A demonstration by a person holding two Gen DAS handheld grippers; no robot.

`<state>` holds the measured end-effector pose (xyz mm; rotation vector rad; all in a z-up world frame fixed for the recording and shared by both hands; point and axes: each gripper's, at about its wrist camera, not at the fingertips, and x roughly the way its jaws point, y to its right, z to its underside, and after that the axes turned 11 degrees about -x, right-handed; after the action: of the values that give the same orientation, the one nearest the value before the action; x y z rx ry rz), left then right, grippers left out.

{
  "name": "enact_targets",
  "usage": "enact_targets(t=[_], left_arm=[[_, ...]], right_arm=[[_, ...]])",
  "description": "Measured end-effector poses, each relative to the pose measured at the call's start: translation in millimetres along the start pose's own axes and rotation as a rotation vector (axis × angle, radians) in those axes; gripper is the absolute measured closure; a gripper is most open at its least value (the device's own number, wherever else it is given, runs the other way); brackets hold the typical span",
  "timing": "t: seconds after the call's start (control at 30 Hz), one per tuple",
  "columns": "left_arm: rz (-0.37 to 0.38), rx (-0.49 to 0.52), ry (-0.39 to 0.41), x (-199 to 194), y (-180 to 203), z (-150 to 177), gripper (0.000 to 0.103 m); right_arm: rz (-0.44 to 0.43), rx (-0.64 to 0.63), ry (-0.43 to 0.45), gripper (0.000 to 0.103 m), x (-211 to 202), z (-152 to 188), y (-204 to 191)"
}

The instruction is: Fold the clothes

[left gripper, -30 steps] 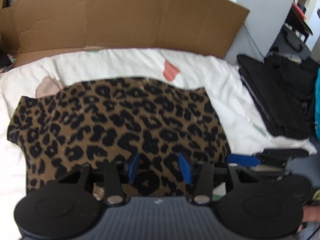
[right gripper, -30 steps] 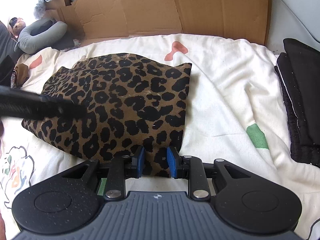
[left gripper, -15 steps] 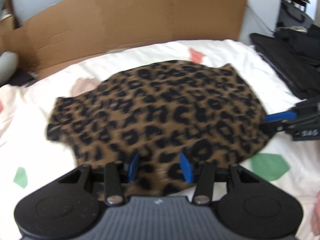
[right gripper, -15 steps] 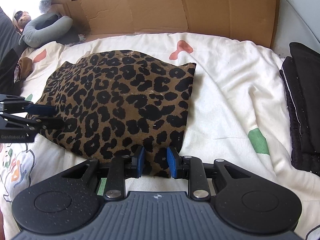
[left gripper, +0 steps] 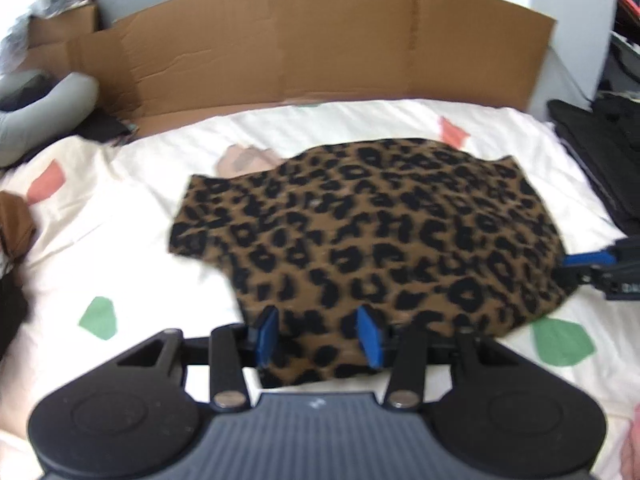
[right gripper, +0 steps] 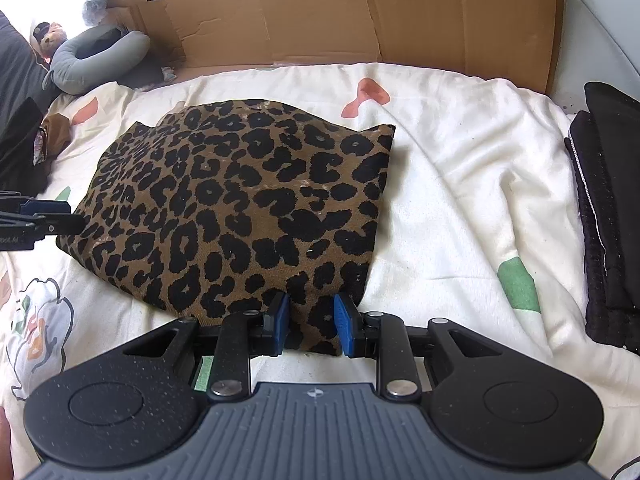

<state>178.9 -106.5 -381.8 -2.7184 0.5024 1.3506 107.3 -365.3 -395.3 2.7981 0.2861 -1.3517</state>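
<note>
garment: leopard-print top [right gripper: 240, 208], folded, flat mid-bed on white sheet [right gripper: 460, 168]
left gripper [left gripper: 319, 334]: jaws partway apart, straddling top's near-left hem; grip on cloth can't tell
right gripper [right gripper: 311, 322]: jaws narrow, pinching near-right corner of top
behind: cardboard [left gripper: 320, 44] upright at bed's far edge
right side: black clothes stack [right gripper: 608, 216]

A cream bedsheet [right gripper: 460, 168] with red and green patches covers the bed; flattened cardboard [right gripper: 360, 12] stands along its far edge; a grey pillow [right gripper: 92, 64] lies far left; bright daylight falls there.
</note>
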Motion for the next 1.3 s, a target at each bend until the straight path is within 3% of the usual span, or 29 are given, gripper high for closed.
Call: enact_targets(t=[0.17, 0.3, 0.6, 0.97, 1.07, 1.3], left_arm=[[0.08, 0.045, -0.015, 4, 32, 8, 0.056], [0.102, 0.084, -0.017, 10, 49, 17, 0.056], [0.024, 0.14, -0.024, 26, 36, 31, 0.056], [-0.108, 0.07, -0.047, 13, -13, 26, 0.056], [-0.142, 0.03, -0.074, 7, -30, 24, 0.062], [-0.147, -0.057, -0.068, -7, -53, 17, 0.066]], right_arm=[[0.004, -0.001, 0.002, 0.072, 0, 1, -1], [0.005, -0.004, 0.003, 0.072, 0, 1, -2], [0.009, -0.024, 0.005, 0.072, 0, 0, -3], [0.003, -0.003, -0.013, 0.071, -2, -6, 1], [-0.005, 0.041, -0.016, 0.071, -8, -9, 6], [-0.06, 0.183, -0.008, 0.071, -27, -6, 20]])
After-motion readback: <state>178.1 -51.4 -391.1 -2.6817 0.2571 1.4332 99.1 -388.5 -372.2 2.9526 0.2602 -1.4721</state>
